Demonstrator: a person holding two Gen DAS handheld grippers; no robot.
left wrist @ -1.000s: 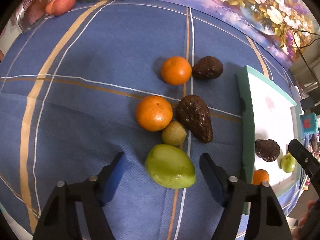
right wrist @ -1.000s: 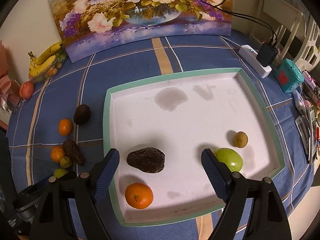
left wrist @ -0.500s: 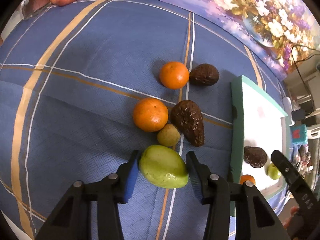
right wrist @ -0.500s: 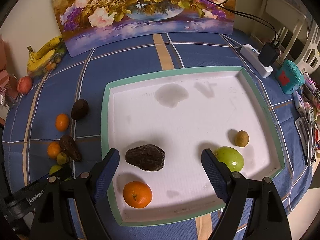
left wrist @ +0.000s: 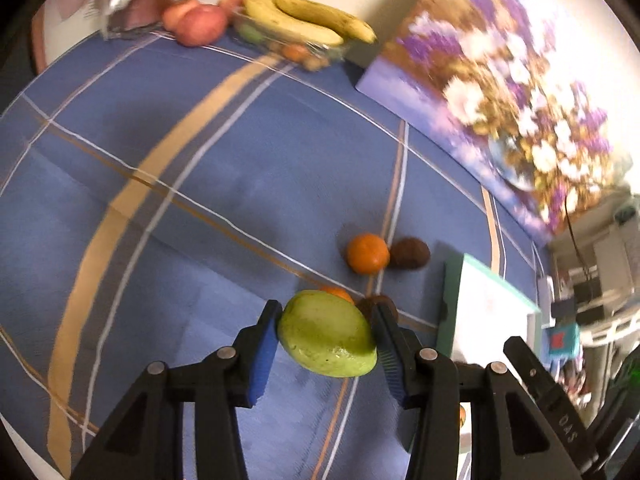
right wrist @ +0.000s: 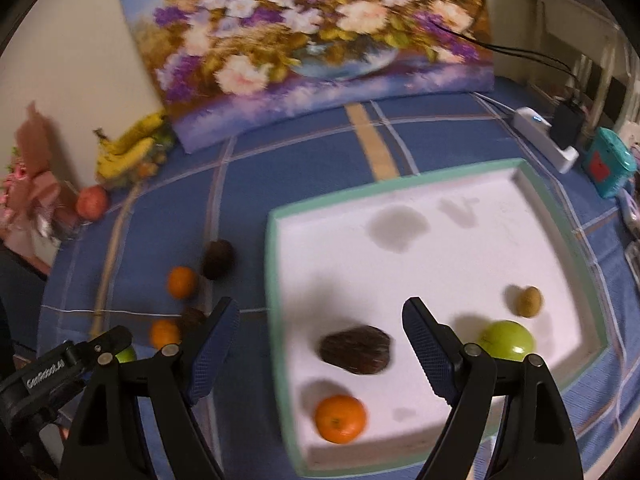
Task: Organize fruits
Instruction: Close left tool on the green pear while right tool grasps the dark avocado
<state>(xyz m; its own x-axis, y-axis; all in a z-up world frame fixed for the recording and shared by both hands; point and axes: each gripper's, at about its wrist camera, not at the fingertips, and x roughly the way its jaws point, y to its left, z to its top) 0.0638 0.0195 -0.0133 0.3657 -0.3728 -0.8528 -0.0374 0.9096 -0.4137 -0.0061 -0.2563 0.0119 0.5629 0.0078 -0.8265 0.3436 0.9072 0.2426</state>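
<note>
My left gripper (left wrist: 326, 334) is shut on a green mango (left wrist: 327, 335) and holds it above the blue cloth. Behind it lie an orange (left wrist: 367, 253), a dark avocado (left wrist: 409, 253), and a second orange (left wrist: 338, 293) and avocado (left wrist: 378, 305), both partly hidden. My right gripper (right wrist: 320, 346) is open and empty over the left edge of the white tray (right wrist: 276, 272). In the tray lie a dark avocado (right wrist: 355, 348), an orange (right wrist: 340, 419), a green apple (right wrist: 506, 339) and a small brown kiwi (right wrist: 528, 301). The left gripper shows in the right wrist view (right wrist: 60, 368).
Bananas (left wrist: 304, 20) and red apples (left wrist: 198, 24) lie at the table's far edge by a flower painting (right wrist: 320, 40). A white power strip (right wrist: 544, 144) with cable and a teal box (right wrist: 608, 166) stand right of the tray.
My left gripper closed on the green mango and lifted it off the cloth, tilting upward. My right gripper shifted left toward the tray's edge, still open.
</note>
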